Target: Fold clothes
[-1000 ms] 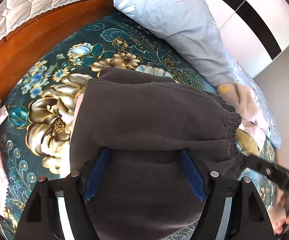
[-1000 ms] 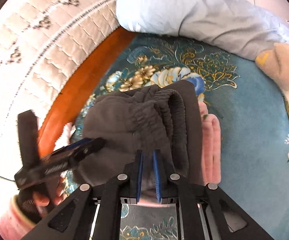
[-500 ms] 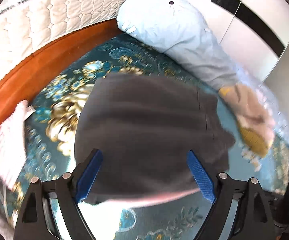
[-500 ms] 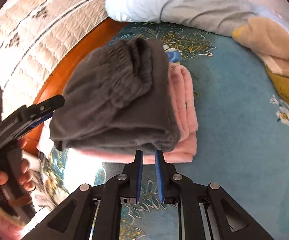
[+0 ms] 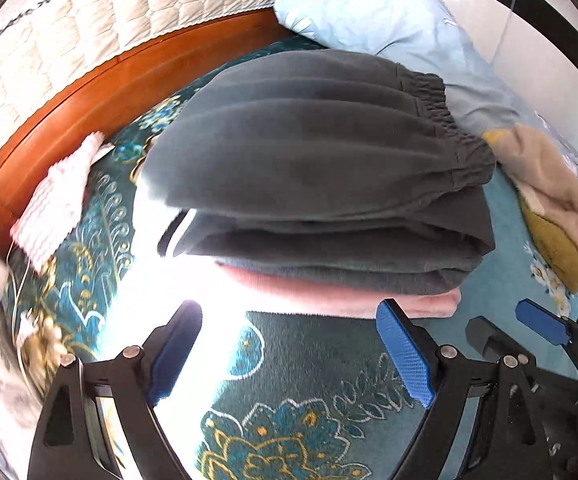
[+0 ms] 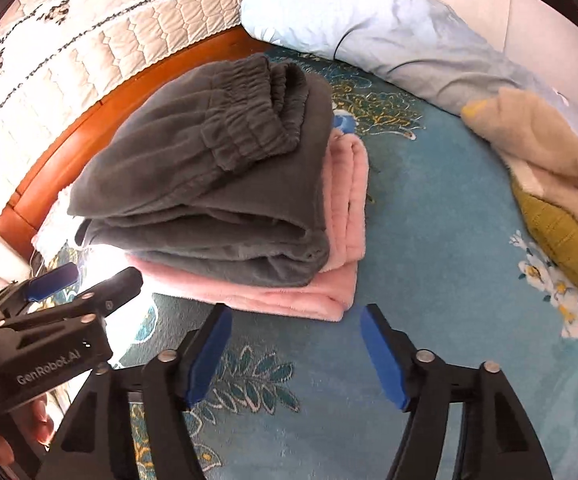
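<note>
Folded dark grey sweatpants (image 5: 321, 168) lie on top of a folded pink garment (image 5: 369, 300) on the teal floral bedspread (image 5: 301, 380); the stack also shows in the right wrist view, grey pants (image 6: 209, 184) on the pink garment (image 6: 309, 292). My left gripper (image 5: 289, 352) is open and empty, just in front of the stack. My right gripper (image 6: 295, 348) is open and empty, in front of the stack's right corner. The left gripper also shows at the left of the right wrist view (image 6: 73, 284), and the right gripper shows at the right of the left wrist view (image 5: 517, 328).
A light blue floral pillow (image 6: 369, 28) lies behind the stack. A beige and mustard garment (image 6: 549, 184) lies at the right. A wooden bed frame (image 5: 69, 108) and a quilted mattress (image 5: 69, 32) run along the left. A pink-white cloth (image 5: 57, 196) lies by the frame.
Both grippers have drawn back from the grey sweatpants, which now rest on the pink garment. The right gripper was shut and has opened. The left stayed open.
</note>
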A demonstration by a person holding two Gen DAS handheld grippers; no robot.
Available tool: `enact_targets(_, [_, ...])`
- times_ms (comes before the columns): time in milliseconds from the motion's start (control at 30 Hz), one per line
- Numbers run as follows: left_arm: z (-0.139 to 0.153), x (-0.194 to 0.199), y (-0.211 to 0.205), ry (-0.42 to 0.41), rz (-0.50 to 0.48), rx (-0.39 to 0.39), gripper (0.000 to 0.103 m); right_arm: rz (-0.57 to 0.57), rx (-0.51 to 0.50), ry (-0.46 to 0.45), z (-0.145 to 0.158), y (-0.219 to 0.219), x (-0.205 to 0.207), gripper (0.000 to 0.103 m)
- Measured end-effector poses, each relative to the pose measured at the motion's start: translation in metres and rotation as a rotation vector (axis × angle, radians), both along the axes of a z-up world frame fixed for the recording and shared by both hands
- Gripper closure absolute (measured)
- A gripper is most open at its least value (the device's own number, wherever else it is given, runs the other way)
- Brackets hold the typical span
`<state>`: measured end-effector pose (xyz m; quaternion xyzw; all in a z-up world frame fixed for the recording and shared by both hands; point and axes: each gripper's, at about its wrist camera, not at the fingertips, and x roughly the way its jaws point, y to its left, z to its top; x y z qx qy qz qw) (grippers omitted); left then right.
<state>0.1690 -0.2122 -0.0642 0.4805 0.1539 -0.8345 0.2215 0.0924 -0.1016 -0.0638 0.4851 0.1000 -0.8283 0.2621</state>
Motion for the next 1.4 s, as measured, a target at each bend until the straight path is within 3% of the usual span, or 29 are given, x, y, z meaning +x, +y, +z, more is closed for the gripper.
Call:
enact_targets(100, [-0.004,0.005,0.006,-0.024,0.018,-0.008,0.014,0.022,0.022,0.015,0.001,-0.001,0.005,0.023])
enact_targets(333, [-0.011,0.022,0.010,-0.048,0.037,0.019,0.014,0.015,0.042,0.007,0.003,0.005,0.012,0.000])
enact_targets(500, [-0.005,0.022,0.015,-0.045,0.031,0.024,0.014,-0.001,0.039,-0.022,0.001,0.011,0.012,0.000])
enact_targets(633, [-0.004,0.019,0.016,-0.034,0.032,0.044,0.014,-0.006,0.025,-0.009,0.006,0.014,0.012,0.000])
enact_targets(833, [-0.005,0.022,0.026,-0.047,-0.004,0.011,0.014,-0.023,0.026,0.010,0.012,0.017,0.016,0.000])
enact_targets(1400, [-0.011,0.035,0.030,-0.024,-0.030,0.057,0.014,0.009,0.072,0.034,0.015,0.015,0.027,0.000])
